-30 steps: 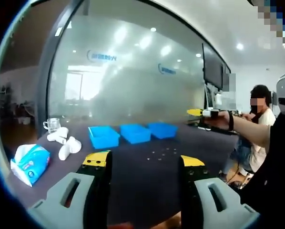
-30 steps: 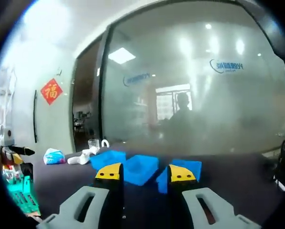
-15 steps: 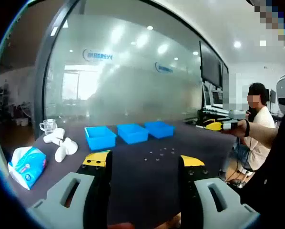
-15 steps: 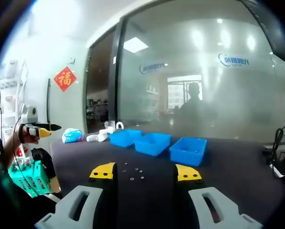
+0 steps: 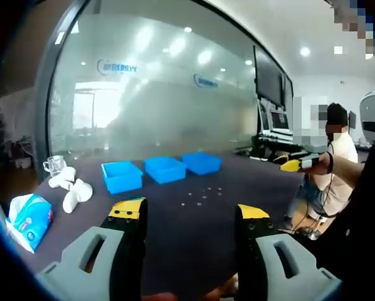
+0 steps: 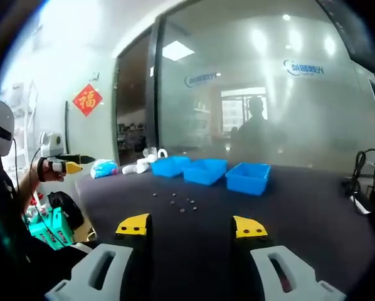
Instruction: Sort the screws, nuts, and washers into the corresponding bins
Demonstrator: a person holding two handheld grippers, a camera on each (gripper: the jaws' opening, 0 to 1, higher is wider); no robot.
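Three blue bins (image 5: 164, 169) stand in a row on the dark table (image 5: 194, 238), with small screws, nuts and washers (image 5: 200, 195) scattered in front of them. My left gripper (image 5: 190, 211) hangs open over the table's near edge with nothing between its jaws. The right gripper (image 5: 294, 164) shows at the right, in a hand. In the right gripper view the bins (image 6: 205, 170) sit beyond the small parts (image 6: 178, 202). My right gripper (image 6: 191, 226) is open and holds nothing. The left gripper (image 6: 65, 166) shows at the far left in a hand.
A blue tissue pack (image 5: 27, 219), white objects (image 5: 71, 191) and a glass cup (image 5: 52, 165) lie left of the bins. A person (image 5: 332, 147) sits past the table's right end. A green crate (image 6: 46, 229) stands below the table edge. Cables (image 6: 363, 188) lie at the far right.
Both views have shifted with the hands; the right gripper view now looks along the table with the small parts in sight. Bins and parts lie as before. Both grippers stay open.
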